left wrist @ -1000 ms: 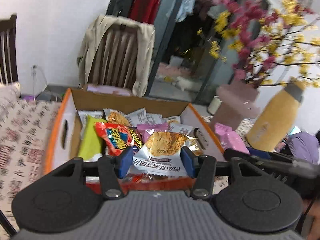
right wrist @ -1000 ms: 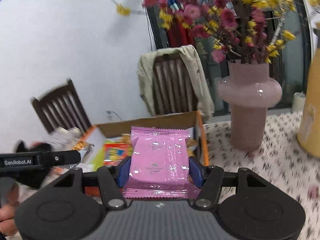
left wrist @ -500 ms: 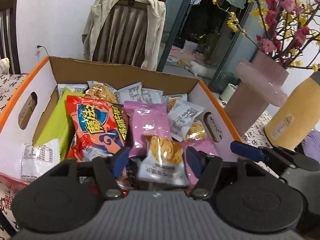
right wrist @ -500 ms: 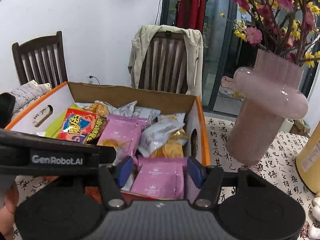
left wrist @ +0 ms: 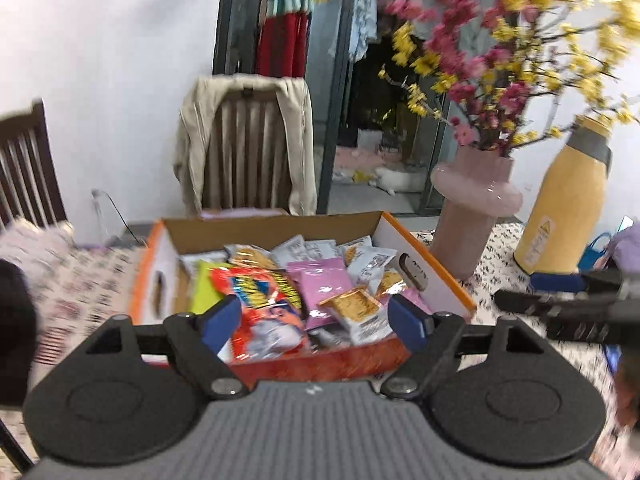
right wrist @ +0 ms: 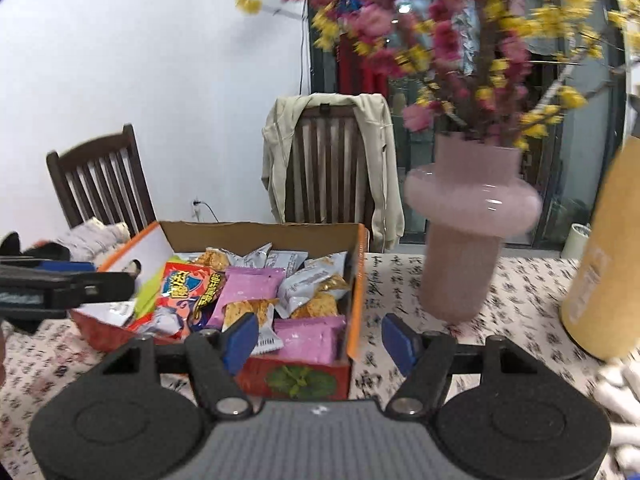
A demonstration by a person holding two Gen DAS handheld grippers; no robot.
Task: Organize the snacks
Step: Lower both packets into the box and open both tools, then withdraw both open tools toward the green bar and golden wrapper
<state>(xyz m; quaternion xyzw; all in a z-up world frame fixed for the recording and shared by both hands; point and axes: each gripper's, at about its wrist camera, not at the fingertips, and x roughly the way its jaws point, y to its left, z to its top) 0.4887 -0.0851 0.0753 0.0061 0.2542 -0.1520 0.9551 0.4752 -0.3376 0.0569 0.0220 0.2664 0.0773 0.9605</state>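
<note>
Nearest: left gripper [left wrist: 315, 320], jaws opening, blue pads wide apart, nothing pinched between them. Right gripper [right wrist: 320, 339] likewise opening and empty, pads set wide. Both poised just short of the near wall of the cardboard box [right wrist: 308, 376].

Inside the box, near end: pink packet [right wrist: 310, 338] lying flat in the near right corner; clear biscuit packet [left wrist: 354, 312] resting on the heap near the middle. Behind these, red-and-blue snack bag [left wrist: 260, 300] to the left, second pink packet [left wrist: 320, 280] at centre, silver sachets [left wrist: 310, 246] against the far wall.

Beyond the box to the right: pink vase [right wrist: 468, 216] with blossom, yellow flask [left wrist: 560, 208] further right. Far: chair draped with a beige jacket [left wrist: 244, 144].

Assessment: release step, apparently complete; both packets judged deposited. Next move calls for withdrawal clear of the box rim and a search for further loose snacks; none visible on the patterned tablecloth [right wrist: 520, 320]. Caution near the vase when swinging right.
</note>
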